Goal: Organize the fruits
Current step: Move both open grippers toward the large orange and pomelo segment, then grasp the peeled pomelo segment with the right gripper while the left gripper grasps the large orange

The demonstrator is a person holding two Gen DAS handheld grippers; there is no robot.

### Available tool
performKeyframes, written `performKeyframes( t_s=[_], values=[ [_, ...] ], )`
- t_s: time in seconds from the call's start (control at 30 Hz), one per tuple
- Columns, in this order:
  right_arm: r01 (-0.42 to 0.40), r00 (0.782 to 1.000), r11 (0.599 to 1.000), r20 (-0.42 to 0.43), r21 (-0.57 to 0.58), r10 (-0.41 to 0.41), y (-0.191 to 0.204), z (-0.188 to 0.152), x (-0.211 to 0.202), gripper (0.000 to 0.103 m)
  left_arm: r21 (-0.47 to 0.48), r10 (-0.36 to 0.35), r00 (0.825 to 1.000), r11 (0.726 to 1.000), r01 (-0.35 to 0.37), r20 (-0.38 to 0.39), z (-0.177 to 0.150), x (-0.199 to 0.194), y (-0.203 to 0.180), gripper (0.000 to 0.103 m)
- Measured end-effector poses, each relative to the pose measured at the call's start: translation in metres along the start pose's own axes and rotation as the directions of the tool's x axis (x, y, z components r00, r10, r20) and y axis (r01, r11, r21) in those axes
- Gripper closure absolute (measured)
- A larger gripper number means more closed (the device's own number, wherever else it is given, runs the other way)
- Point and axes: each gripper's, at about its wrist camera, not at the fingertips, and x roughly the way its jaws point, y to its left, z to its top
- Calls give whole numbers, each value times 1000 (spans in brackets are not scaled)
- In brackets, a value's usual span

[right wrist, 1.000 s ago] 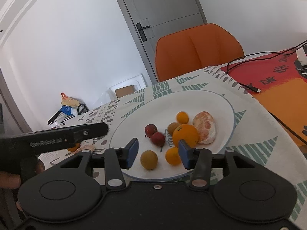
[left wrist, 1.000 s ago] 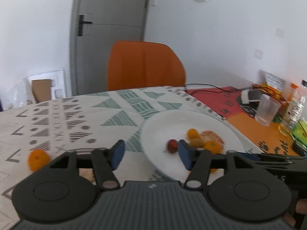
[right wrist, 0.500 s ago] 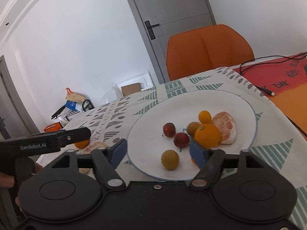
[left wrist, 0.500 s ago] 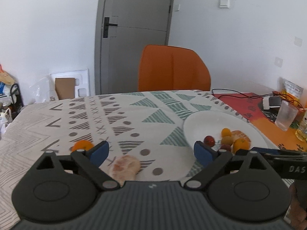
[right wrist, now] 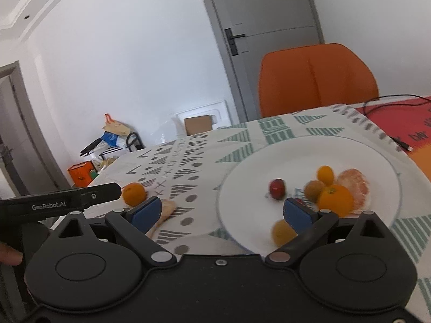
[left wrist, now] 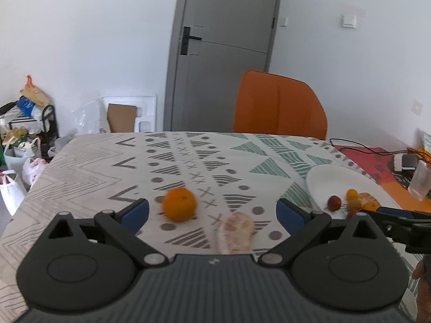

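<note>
An orange (left wrist: 179, 204) and a peeled citrus piece (left wrist: 237, 232) lie on the patterned tablecloth, both between the wide-open fingers of my left gripper (left wrist: 212, 214), which is empty. The white plate (right wrist: 301, 150) holds an orange (right wrist: 335, 199), a peeled citrus (right wrist: 354, 181), a red fruit (right wrist: 277, 188) and several small yellow and brown fruits. My right gripper (right wrist: 223, 212) is open and empty over the plate's near left rim. The loose orange (right wrist: 134, 193) and the plate (left wrist: 331, 177) show in both views.
An orange chair (left wrist: 278, 105) stands behind the table. A clear cup (left wrist: 420, 180), a cable and small items sit on the red-orange mat (left wrist: 377, 158) at the right. Bags and a rack (left wrist: 24, 123) crowd the floor at the left.
My left gripper has swung left from the plate to the loose orange and peeled piece and opened wider. My right gripper has also opened wider and shifted left.
</note>
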Motion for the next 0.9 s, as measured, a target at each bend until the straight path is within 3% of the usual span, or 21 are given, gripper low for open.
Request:
performKeyframes(
  t_s=[0.57, 0.67, 0.73, 0.9],
  values=[
    [-94, 992, 992, -92, -89, 86, 55, 0, 33, 5, -76, 38, 999, 996, -40, -24, -10, -7, 49, 3],
    [-88, 991, 991, -114, -104, 76, 65, 0, 44, 11, -81, 49, 998, 995, -51, -28, -12, -9, 56, 3],
    [-103, 985, 990, -147, -95, 88, 70, -1, 53, 24, -86, 54, 998, 995, -57, -31, -14, -11, 62, 3],
    [-127, 972, 988, -208, -89, 106, 85, -7, 74, 43, -106, 68, 997, 992, -72, -42, -17, -12, 76, 3]
  ],
)
